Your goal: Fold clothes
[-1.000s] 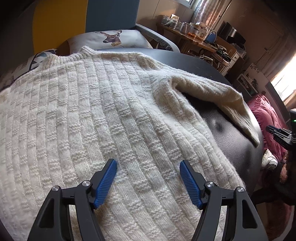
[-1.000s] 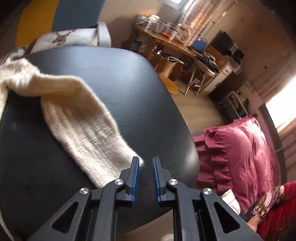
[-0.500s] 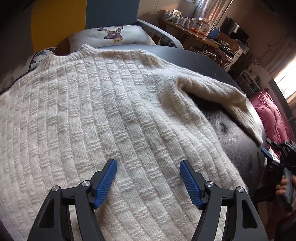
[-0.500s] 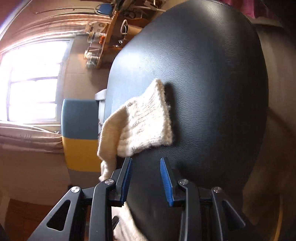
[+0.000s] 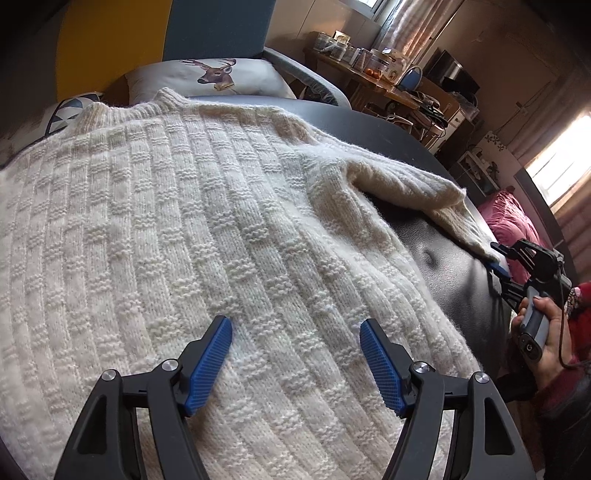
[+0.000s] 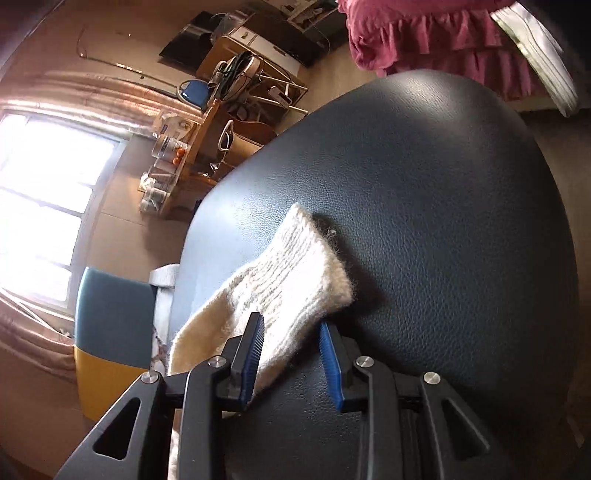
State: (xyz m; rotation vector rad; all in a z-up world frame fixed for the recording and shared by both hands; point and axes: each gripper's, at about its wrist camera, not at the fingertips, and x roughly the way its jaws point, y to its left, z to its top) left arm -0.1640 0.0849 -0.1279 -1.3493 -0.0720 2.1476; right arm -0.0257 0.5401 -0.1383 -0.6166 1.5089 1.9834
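Observation:
A cream knitted sweater [image 5: 184,221] lies spread flat on a black leather surface [image 5: 443,266]. Its right sleeve [image 5: 406,181] stretches out toward the surface's edge. My left gripper [image 5: 295,326] hovers open just over the sweater's lower body, holding nothing. My right gripper [image 6: 291,326] is open and rolled sideways. The near edge of the sleeve cuff [image 6: 295,273] lies between its blue pads. In the left wrist view the right gripper [image 5: 524,258] sits at the tip of the sleeve, held by a hand [image 5: 543,332].
A deer-print pillow [image 5: 214,74] and a blue and yellow chair back [image 6: 110,314] stand behind the sweater. A cluttered wooden desk [image 5: 369,74] lines the far wall. Pink ruffled fabric [image 6: 424,33] lies beyond the black leather surface [image 6: 424,203].
My right gripper has rolled sideways, opened wider and come in on the sleeve cuff, which now lies between its fingers. My left gripper stays open over the sweater, nearly still.

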